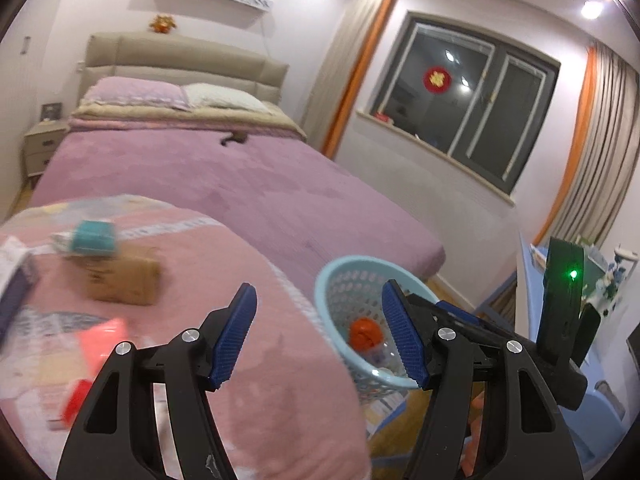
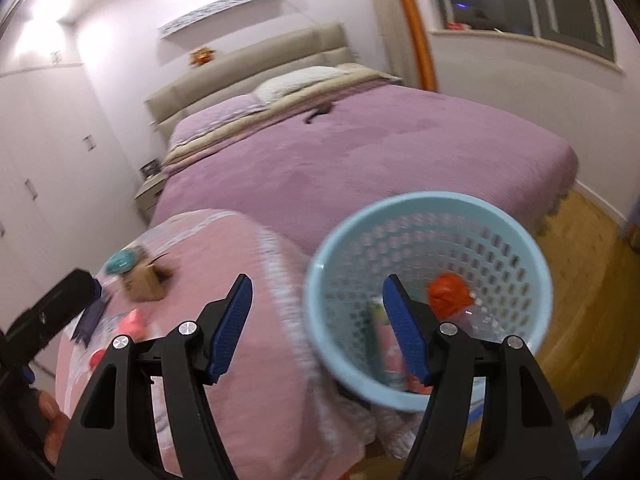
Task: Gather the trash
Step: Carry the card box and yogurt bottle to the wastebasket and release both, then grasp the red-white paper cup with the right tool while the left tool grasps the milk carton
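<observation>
The bed (image 1: 248,184), under a purple cover, fills the ground beyond both pairs of jaws. Nearer, a surface draped in pink cloth (image 1: 224,280) lies beneath and to the left of each pair; whether it is a bench or part of the bed cannot be told.

The light blue perforated basket (image 2: 516,232) stands just beside the draped surface. In the right wrist view its mouth lies beyond and partly behind the right-hand finger of the right gripper (image 2: 316,320); in the left wrist view the basket (image 1: 332,280) sits between the two fingers of the left gripper (image 1: 320,328), beyond their tips.

Both pairs of jaws stand moderately wide, nothing held, nothing touching the blue pads. No earlier view is given.

Trash already in the basket: an orange crumpled piece (image 2: 448,292) to the right of the right gripper's right-hand finger, a clear plastic item (image 2: 480,320) beside it, and a greenish package (image 2: 378,320) partly hidden behind that finger.

Trash on the pink cloth, left of and beyond the left gripper's left-hand finger: a brown cardboard box (image 1: 124,276), a teal object (image 1: 94,236) resting against its far side, a coral-pink packet (image 1: 104,340) nearer the jaws, blurred, and a purple-edged box (image 1: 16,280) at the frame's left margin.
</observation>
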Motion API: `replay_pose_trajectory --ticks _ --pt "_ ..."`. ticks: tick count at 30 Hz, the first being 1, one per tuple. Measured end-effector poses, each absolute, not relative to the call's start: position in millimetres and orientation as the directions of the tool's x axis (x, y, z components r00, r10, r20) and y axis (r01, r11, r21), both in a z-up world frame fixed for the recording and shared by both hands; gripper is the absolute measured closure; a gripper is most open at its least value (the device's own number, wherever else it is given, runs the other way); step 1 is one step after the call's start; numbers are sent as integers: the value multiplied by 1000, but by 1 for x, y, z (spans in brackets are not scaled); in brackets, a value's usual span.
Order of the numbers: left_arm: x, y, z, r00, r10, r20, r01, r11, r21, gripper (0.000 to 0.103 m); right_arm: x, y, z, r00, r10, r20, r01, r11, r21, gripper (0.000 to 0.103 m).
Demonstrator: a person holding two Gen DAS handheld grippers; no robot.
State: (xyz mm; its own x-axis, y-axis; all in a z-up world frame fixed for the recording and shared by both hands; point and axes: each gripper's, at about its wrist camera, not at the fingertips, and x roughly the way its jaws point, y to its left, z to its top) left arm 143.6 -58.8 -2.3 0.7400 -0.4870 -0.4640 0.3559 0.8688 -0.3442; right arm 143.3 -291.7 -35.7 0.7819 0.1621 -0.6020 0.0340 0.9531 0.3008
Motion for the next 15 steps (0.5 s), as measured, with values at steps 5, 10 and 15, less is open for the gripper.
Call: replay_pose_trajectory --ticks 5,10,15 --pt "125 -13 14 806 -410 -426 293 903 -316 39 137 -247 -19 786 226 -575 -85 961 262 39" --pt "109 37 23 861 -309 -403 200 936 -291 34 133 -202 -11 772 290 -565 -189 954 232 39" --pt "101 86 20 887 -208 -413 100 958 -267 29 135 -163 -22 724 352 -593 -270 936 227 39"
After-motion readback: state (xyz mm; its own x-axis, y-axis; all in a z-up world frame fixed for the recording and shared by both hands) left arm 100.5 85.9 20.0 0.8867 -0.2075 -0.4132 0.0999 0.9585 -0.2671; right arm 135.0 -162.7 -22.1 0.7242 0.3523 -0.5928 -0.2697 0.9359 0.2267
